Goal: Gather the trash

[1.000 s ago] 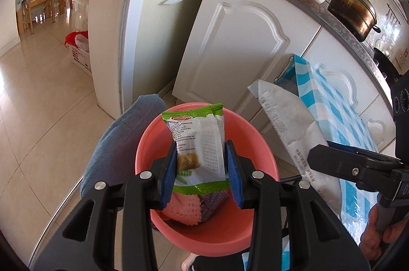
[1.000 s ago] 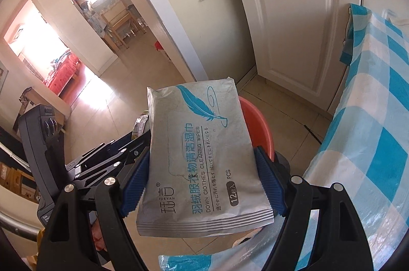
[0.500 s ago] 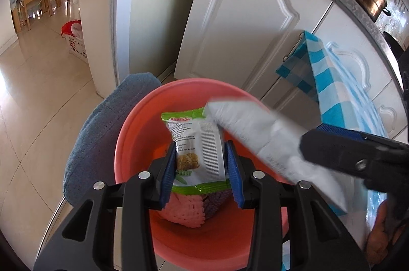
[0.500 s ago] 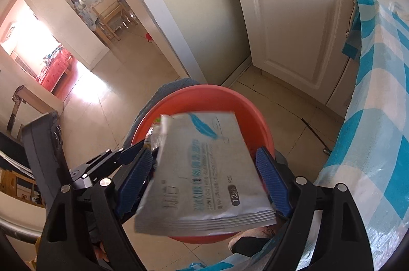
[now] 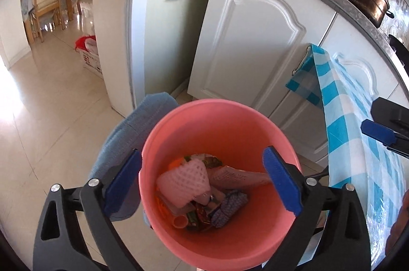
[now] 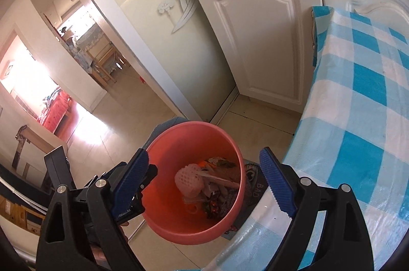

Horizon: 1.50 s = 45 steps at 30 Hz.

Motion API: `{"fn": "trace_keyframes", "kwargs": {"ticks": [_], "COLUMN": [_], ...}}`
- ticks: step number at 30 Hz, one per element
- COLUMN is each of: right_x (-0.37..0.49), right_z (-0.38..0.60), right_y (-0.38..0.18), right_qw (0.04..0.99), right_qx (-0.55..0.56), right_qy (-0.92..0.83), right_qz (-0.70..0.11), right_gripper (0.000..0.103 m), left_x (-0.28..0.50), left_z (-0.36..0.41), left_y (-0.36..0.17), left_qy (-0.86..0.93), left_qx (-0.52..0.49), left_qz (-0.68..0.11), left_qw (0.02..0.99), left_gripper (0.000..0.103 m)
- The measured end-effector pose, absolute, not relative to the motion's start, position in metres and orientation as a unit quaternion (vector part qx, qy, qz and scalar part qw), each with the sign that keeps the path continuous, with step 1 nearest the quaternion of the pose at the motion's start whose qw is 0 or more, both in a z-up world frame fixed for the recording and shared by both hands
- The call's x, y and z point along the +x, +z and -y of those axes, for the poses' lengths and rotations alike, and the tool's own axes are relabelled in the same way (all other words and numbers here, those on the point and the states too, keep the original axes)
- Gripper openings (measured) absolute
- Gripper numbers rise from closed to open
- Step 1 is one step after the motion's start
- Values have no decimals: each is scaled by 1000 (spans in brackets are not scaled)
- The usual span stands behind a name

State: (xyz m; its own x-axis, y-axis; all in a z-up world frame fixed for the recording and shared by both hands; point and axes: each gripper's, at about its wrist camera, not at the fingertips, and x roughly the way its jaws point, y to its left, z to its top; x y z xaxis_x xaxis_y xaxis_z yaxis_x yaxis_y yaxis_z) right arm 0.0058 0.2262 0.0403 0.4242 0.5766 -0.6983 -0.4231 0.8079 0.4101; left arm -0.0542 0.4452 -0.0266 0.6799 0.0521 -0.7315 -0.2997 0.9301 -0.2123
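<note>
The pink bin's [image 5: 255, 122] mouth stands open from above, its trash low at the bottom. A checked-cloth worktop [image 6: 358, 97] crowds its right side; white cabinet doors [image 5: 250, 46] close behind. Bare tiled floor [image 5: 51, 122] lies free to the left.

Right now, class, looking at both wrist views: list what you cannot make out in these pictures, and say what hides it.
- Bottom of the pink bin: left wrist view, buried under the foam net and wrappers.
- Floor mat: right wrist view, mostly hidden behind the bin.
- Tabletop under the checked cloth: right wrist view, cut off by the picture edge.
- Wrapper print: both views, too small.
</note>
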Motion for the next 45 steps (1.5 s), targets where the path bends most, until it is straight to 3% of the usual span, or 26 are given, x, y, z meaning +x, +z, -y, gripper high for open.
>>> {"fn": "trace_keyframes", "kwargs": {"ticks": [25, 45], "right_x": [-68, -171], "right_z": [-98, 4], "right_y": [111, 210], "right_qw": [927, 989], "right_qx": [74, 38], "right_qy": [166, 24], "right_qz": [-328, -142], "right_gripper": [89, 94], "left_x": [-83, -123], "left_z": [-338, -240], "left_y": [87, 187], "left_qy": [88, 49], "left_qx": [-36, -17], "left_qz": [-290, -176], "left_qw": [952, 983], "left_gripper": [99, 99]}}
